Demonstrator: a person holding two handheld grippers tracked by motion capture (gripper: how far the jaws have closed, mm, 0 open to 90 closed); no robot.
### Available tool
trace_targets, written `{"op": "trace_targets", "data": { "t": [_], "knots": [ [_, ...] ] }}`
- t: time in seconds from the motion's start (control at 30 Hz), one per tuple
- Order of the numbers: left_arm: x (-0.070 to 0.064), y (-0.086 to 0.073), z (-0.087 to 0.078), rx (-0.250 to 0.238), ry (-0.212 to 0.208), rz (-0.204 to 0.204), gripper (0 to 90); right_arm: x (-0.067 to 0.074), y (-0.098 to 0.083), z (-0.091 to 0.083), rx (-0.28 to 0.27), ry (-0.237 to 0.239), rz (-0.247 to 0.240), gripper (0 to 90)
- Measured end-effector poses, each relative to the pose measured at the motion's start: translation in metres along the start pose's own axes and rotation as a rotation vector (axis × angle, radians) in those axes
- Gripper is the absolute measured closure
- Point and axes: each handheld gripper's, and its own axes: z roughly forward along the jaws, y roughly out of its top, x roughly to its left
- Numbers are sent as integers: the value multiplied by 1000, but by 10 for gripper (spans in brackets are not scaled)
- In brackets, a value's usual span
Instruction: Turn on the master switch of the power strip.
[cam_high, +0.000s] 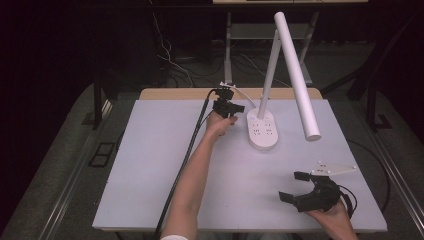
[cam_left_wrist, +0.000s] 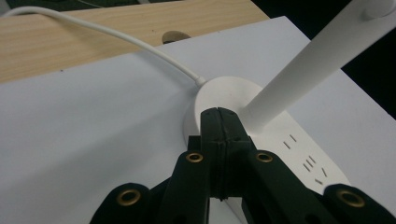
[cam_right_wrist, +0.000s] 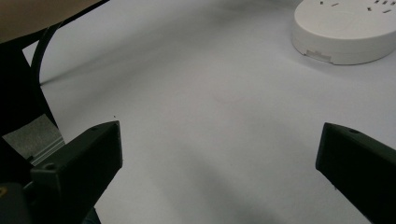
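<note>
A white desk lamp stands at the far middle of the table. Its oval base carries socket slots, and a slanted pole holds up a long tube head. My left gripper is shut, with nothing between its jaws. In the left gripper view its tips sit at the rear of the base, beside the foot of the pole. Near the front right, my right gripper stands wide open and empty. In the right gripper view, the right gripper faces the base from afar.
The white tabletop lies over a wooden board that shows at the back. The lamp's white cord runs off the rear edge. A black cable trails along the left forearm. Dark floor and cables lie beyond.
</note>
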Motion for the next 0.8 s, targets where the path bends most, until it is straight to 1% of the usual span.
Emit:
{"op": "trace_targets", "data": {
  "t": [0.07, 0.17, 0.2, 0.23, 0.33, 0.43, 0.5, 0.57, 0.6, 0.63, 0.67, 0.73, 0.77, 0.8],
  "knots": [
    [0, 0, -6, -11, 2, 12, 898, 0, 0, 0, 0, 0, -1, 0],
    [1, 0, -17, -20, 6, 42, 898, 0, 0, -1, -2, 1, -1, 0],
    [0, -1, -19, -23, 11, 42, 898, -1, 0, -1, -2, 0, -4, 0],
    [1, -2, -22, -18, 13, 52, 898, -1, 0, -1, -3, 1, -4, 0],
    [1, -4, -30, -22, 5, 65, 897, -1, 0, -1, -3, 0, -2, 0],
    [0, -5, -38, -27, 1, 90, 897, -1, 0, -1, -3, 0, -1, 0],
    [-1, -6, -43, -34, -2, 96, 897, -1, 0, -1, -3, -1, -1, 0],
    [-3, -6, -49, -55, 2, 111, 896, -1, 0, -1, -1, -5, 2, 0],
    [-3, -7, -53, -55, -7, 121, 896, -1, 0, -1, -1, -5, 2, 0],
    [-5, -7, -56, -69, -9, 115, 893, -1, 0, -2, -2, -4, 5, 0],
    [-5, -7, -60, -65, -13, 124, 844, -1, 0, -2, -4, -4, 7, 0],
    [-7, -9, -67, -67, -22, 125, 772, -1, 0, -2, -7, -6, 8, 0],
    [-7, -10, -70, -69, -33, 125, 740, -1, 0, -3, -9, -5, 6, 0],
    [-7, -11, -74, -66, -40, 132, 688, -1, 0, -3, -9, -7, 8, 0]
  ]
}}
